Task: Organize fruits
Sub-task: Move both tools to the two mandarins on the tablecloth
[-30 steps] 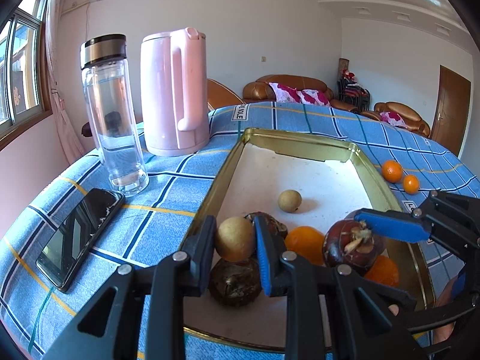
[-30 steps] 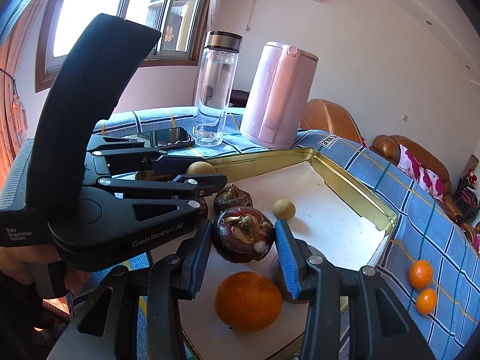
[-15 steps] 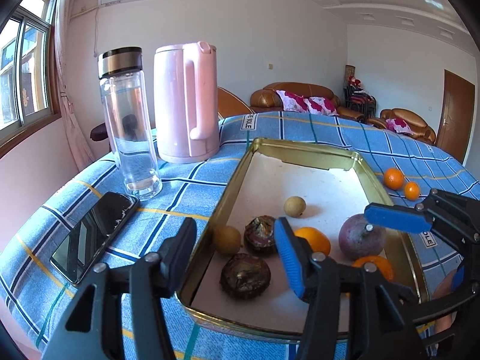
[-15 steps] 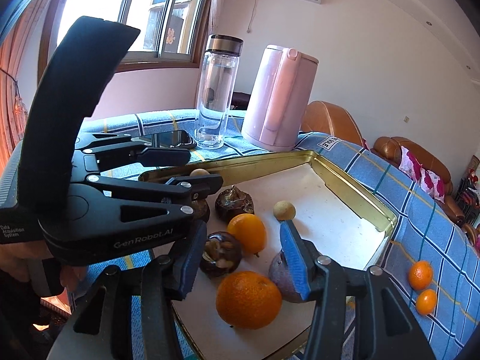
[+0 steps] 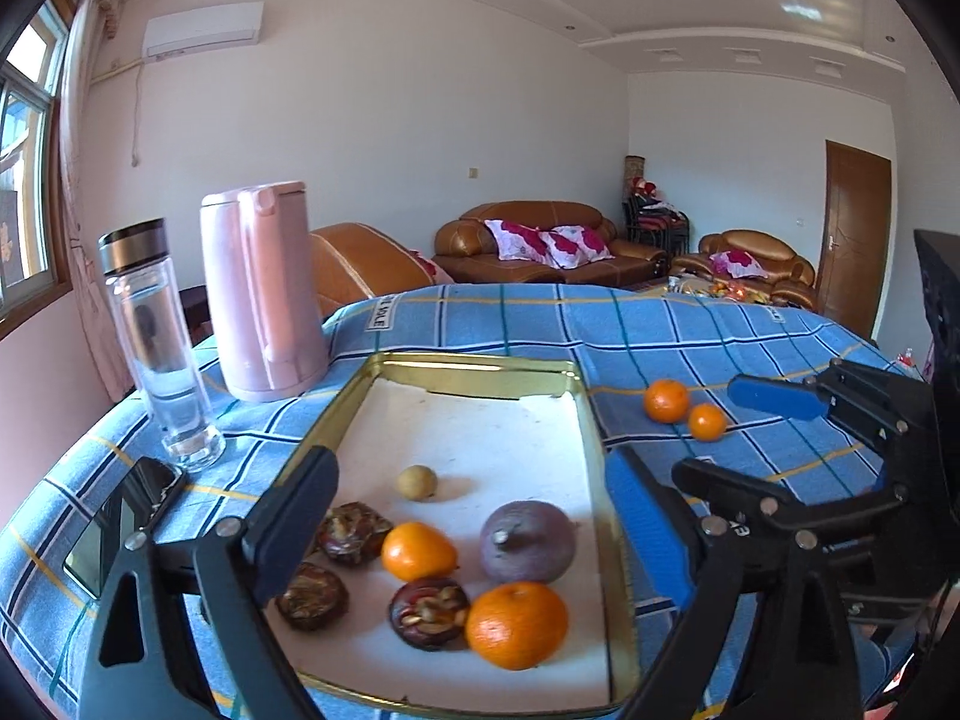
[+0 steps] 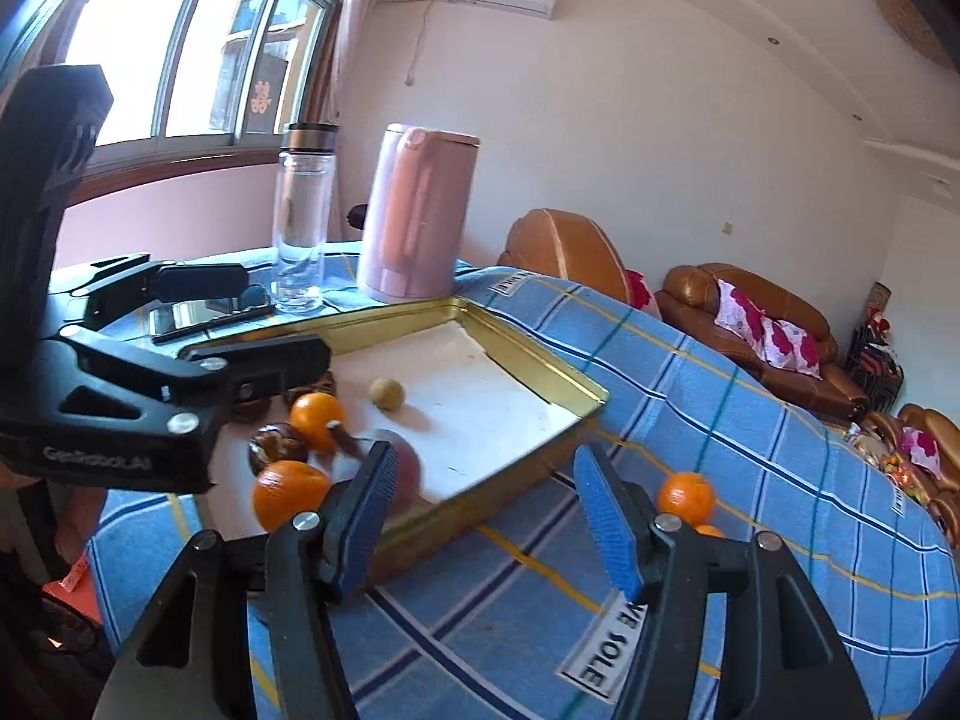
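Both grippers empty above the fruit tray

The left gripper (image 5: 474, 516) and right gripper (image 6: 486, 516) have just been opening, jaws apart, nothing between; oranges and dark fruits lie in the gold tray (image 5: 591, 420), two small oranges (image 5: 666, 401) beyond on the checked surface (image 5: 660, 324).

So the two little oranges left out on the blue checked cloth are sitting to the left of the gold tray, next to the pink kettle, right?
Not quite. The two little oranges do lie on the blue checked cloth, but to the right of the gold tray, not the left. The pink kettle stands on the opposite side, beside the glass bottle. The left wrist view shows this.
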{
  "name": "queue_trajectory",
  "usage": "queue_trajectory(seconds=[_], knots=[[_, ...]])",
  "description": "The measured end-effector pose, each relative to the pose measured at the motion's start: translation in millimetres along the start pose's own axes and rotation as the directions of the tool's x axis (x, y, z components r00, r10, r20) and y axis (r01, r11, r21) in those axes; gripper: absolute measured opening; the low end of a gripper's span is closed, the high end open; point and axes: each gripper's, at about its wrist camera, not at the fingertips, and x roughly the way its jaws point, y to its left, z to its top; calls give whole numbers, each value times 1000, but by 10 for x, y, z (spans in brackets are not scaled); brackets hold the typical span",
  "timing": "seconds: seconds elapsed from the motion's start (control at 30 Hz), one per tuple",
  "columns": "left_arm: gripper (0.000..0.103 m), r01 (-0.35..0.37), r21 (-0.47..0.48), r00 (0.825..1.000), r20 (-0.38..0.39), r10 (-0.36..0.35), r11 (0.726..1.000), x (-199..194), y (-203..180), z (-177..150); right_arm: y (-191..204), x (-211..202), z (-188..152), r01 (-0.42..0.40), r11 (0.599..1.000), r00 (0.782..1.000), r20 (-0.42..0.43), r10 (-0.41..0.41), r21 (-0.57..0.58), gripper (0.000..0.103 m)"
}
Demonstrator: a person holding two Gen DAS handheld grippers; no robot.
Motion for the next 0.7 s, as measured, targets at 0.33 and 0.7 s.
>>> queue_trajectory(seconds=[0.33, 0.7], knots=[[100, 66, 68, 994, -86, -60, 995, 528, -851, 356, -1219, 380, -181, 122, 955, 979, -192, -70, 271, 63], [100, 11, 14, 987, -158, -8, 1000, 1028, -1026, 485, -1421, 875, -361, 46, 937, 958, -281, 57, 347, 50]])
